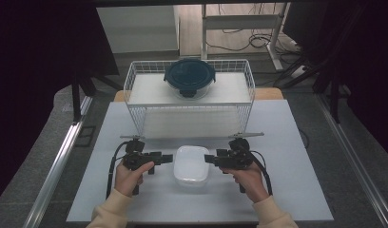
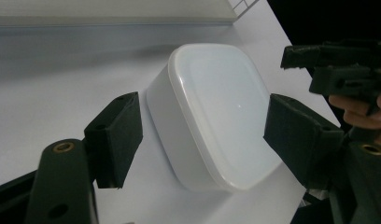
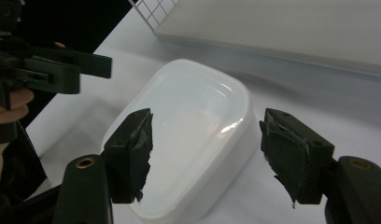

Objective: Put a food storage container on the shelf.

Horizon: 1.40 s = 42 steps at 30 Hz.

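Observation:
A white rounded-rectangular box with its lid on (image 1: 191, 165) lies flat on the white tabletop (image 1: 287, 190), between my two hands. My left gripper (image 1: 169, 158) points at its left end and my right gripper (image 1: 208, 159) at its right end, both level. In the left gripper view the box (image 2: 216, 112) sits just beyond the open left gripper (image 2: 205, 133), whose pads stand apart from it. In the right gripper view the box (image 3: 188, 140) likewise lies ahead of the open right gripper (image 3: 209, 154), untouched.
A white wire rack (image 1: 189, 105) stands at the back of the table. On top of it rests a round glass container with a dark blue lid (image 1: 189, 77). Metal rails run along both sides of the table, with cables on the floor behind.

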Tool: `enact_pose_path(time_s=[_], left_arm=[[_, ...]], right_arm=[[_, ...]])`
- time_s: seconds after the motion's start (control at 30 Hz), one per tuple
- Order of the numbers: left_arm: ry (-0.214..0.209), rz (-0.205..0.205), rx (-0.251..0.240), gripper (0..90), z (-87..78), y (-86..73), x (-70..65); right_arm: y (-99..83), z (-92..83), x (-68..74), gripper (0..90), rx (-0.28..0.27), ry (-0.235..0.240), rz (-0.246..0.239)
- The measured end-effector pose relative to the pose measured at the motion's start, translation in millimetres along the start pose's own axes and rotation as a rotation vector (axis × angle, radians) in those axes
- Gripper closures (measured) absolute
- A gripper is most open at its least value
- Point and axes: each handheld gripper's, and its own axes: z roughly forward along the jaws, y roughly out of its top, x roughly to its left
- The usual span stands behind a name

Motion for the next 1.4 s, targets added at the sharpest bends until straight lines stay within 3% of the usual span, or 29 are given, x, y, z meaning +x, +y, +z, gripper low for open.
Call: enact_pose_path(time_s=[0.1, 0.23, 0.53, 0.6, 0.9, 1.13, 1.27, 1.4], left_arm=[[-0.013, 0.002, 0.025, 28.7, 8.8, -1.1, 1.2], [-0.048, -0.039, 0.026, 30.1, 13.5, -3.9, 8.8], [-0.085, -0.062, 0.063, 35.2, 25.1, -5.0, 14.1], [-0.093, -0.082, 0.073, 36.6, 28.5, -5.5, 15.2], [-0.140, -0.085, 0.120, 48.2, 39.6, -8.1, 15.7], [-0.082, -0.079, 0.088, 63.2, 34.0, -9.3, 9.2], [-0.087, -0.067, 0.081, 68.7, 28.1, -11.2, 5.1], [-0.109, -0.067, 0.068, 72.4, 23.2, -15.3, 3.3]], right_arm=[[-4.6, 6.8, 0.3, 33.8, 0.005, 0.006, 0.017], [-10.5, 10.6, -2.3, 34.1, 0.025, 0.010, 0.031], [-17.4, 19.9, -8.2, 37.7, 0.052, 0.021, 0.079], [-18.1, 21.3, -9.0, 39.1, 0.053, 0.032, 0.089], [-22.9, 25.7, -13.8, 51.9, 0.073, 0.076, 0.146], [-25.1, 21.5, -21.0, 64.6, 0.063, 0.109, 0.235], [-26.0, 16.8, -21.3, 69.2, 0.053, 0.140, 0.260], [-26.9, 10.3, -19.0, 72.5, 0.046, 0.149, 0.248]])
